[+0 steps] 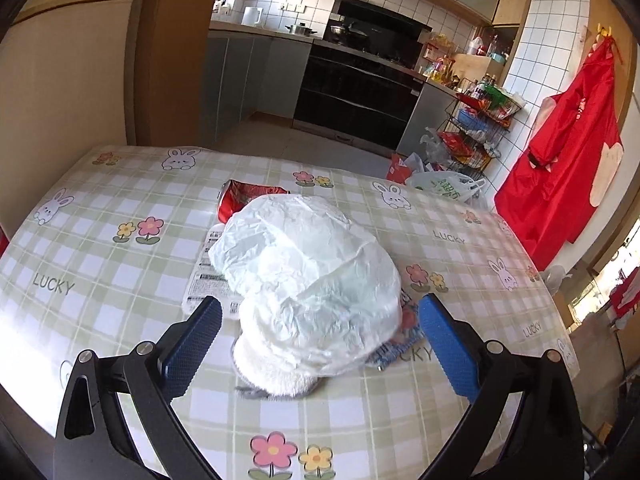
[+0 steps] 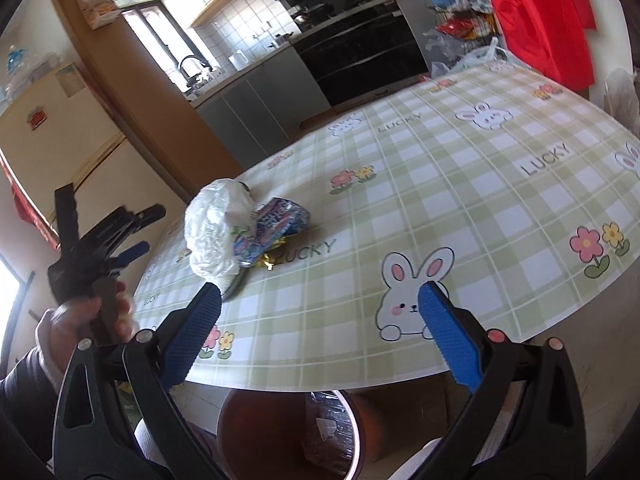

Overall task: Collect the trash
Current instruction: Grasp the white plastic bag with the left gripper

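**Both grippers open over the trash pile on the checked table**

The left gripper (image 1: 320, 322) has its jaws spread wide, empty, a blue pad on either side of the near end of a crumpled white plastic bag (image 1: 308, 280). No pad touches the bag as far as the left wrist view shows. The bag's long axis runs from 6 o'clock toward 11 o'clock, away from the camera. A white fluffy cloth (image 1: 276, 376) shows under the bag's near end at 6 o'clock.

At the bag's 4 o'clock a blue printed snack wrapper (image 1: 394, 350) pokes out from under it. At 9 o'clock a flat white printed packet (image 1: 204, 276) lies partly beneath it. At 11 o'clock, behind the bag, a crushed red can (image 1: 240, 200) lies on its side, its top end pointing toward 10 o'clock.

The right gripper (image 2: 320, 316) is also wide open and empty, held above the near edge of the table (image 2: 460, 200), well apart from the pile at its 10 o'clock. At 6 o'clock, below the table edge, stands a brown trash bin (image 2: 248, 432). At 9 o'clock a hand (image 2: 80, 320) grips the left gripper's handle.
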A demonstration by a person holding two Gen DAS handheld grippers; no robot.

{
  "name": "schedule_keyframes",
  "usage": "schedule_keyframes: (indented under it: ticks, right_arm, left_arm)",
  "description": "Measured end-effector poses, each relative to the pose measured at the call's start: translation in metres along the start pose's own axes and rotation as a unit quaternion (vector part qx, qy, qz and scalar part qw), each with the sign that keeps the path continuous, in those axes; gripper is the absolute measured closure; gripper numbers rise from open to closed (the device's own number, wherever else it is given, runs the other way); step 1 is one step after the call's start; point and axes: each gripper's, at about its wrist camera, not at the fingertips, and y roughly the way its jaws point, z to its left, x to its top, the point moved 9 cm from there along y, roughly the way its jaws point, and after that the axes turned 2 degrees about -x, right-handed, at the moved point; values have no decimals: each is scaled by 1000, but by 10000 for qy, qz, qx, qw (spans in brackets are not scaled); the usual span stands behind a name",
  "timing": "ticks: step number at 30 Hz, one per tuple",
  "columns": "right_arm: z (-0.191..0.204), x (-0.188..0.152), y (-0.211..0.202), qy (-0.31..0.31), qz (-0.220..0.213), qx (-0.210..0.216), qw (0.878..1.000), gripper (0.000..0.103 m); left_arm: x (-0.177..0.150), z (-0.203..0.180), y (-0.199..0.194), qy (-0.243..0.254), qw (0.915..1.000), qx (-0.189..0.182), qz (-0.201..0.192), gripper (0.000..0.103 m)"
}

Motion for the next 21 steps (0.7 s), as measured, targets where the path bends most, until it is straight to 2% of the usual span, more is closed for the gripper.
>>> schedule_keyframes:
  ticks: [3, 9, 12, 15, 17, 18, 19, 20, 21]
  right_arm:
    - [-15, 0, 7, 5, 32, -127, 9999, 6]
    - [-43, 5, 20, 110, 59, -322, 9994, 6]
    - [-49, 6, 26, 132, 99, -345, 9993, 6]
    - [-52, 5, 31, 143, 155, -356, 9991, 6]
    - [-52, 4, 35, 131, 193, -377, 9990, 6]
    - [-51, 4, 37, 129, 212, -369, 9990, 6]
    - [-49, 4, 39, 116, 220, -348, 9991, 6]
    - [-47, 5, 40, 84, 212, -323, 9992, 6]
    - [-45, 6, 42, 35, 198, -294, 9994, 6]
  left_arm:
    - [11, 2, 32, -45, 9999, 138, 33, 7]
    - [9, 7, 89, -73, 9976, 433, 540, 7]
    - [4, 10, 104, -194, 9965, 462, 663, 7]
    - [-2, 9, 109, 22, 9962, 572, 663, 9]
    - [-3, 7, 109, 184, 9961, 581, 634, 32]
    - [-4, 7, 107, 256, 9962, 566, 609, 37]
    - [-3, 5, 105, 288, 9968, 486, 569, 49]
    - [-1, 3, 100, 328, 9974, 395, 498, 56]
    - [1, 1, 95, 407, 9976, 359, 427, 59]
